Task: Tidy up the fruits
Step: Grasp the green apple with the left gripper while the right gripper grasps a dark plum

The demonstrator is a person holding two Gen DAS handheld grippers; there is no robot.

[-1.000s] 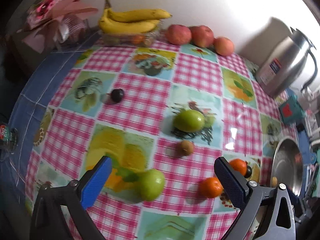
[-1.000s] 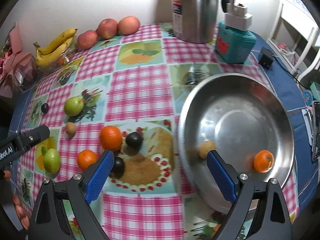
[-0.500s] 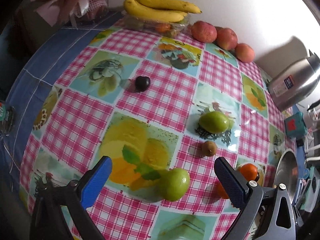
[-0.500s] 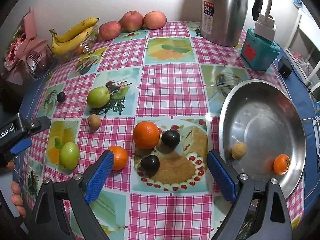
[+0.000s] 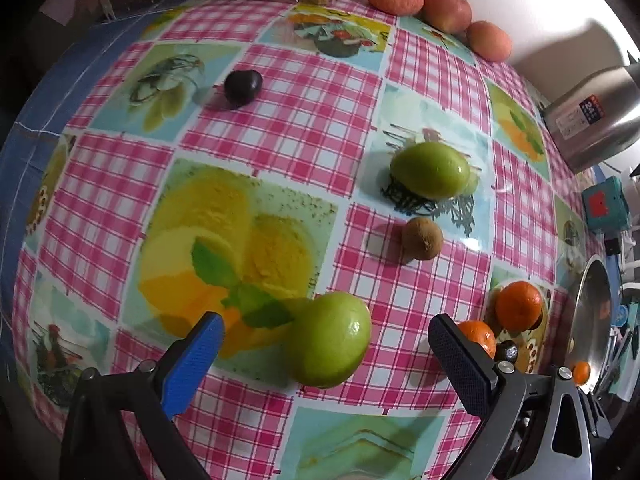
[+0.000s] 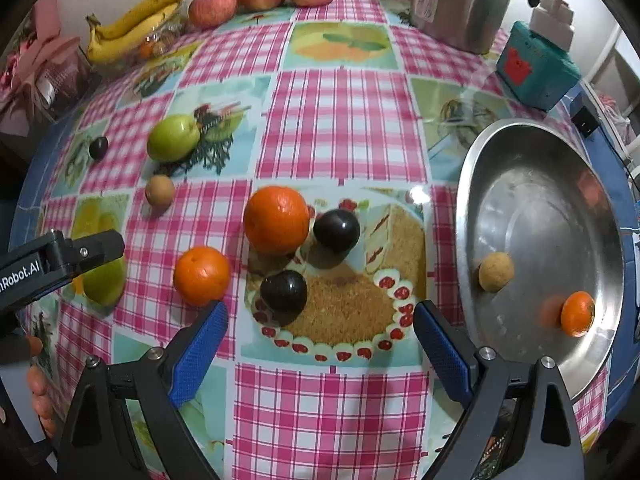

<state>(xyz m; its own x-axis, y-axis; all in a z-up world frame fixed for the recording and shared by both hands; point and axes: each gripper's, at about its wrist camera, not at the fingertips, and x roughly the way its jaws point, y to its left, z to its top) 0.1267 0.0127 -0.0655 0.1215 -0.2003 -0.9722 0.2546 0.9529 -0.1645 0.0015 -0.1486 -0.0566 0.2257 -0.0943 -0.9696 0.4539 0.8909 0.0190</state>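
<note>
Left gripper (image 5: 324,354) wide apart around green fruit (image 5: 329,339), untouched.

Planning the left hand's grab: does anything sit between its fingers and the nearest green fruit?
Nothing visible does. The green fruit lies alone on the tablecloth between the open left gripper fingers, untouched.

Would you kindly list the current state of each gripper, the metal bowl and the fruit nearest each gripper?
left gripper: jaws open, either side of the green fruit, not pressing it.
near green fruit: resting on the tablecloth.
right gripper: jaws open, nothing held.
near dark plum: on the cloth, just ahead of the jaws.
metal bowl: upright, holding a small orange and a tan fruit.
</note>
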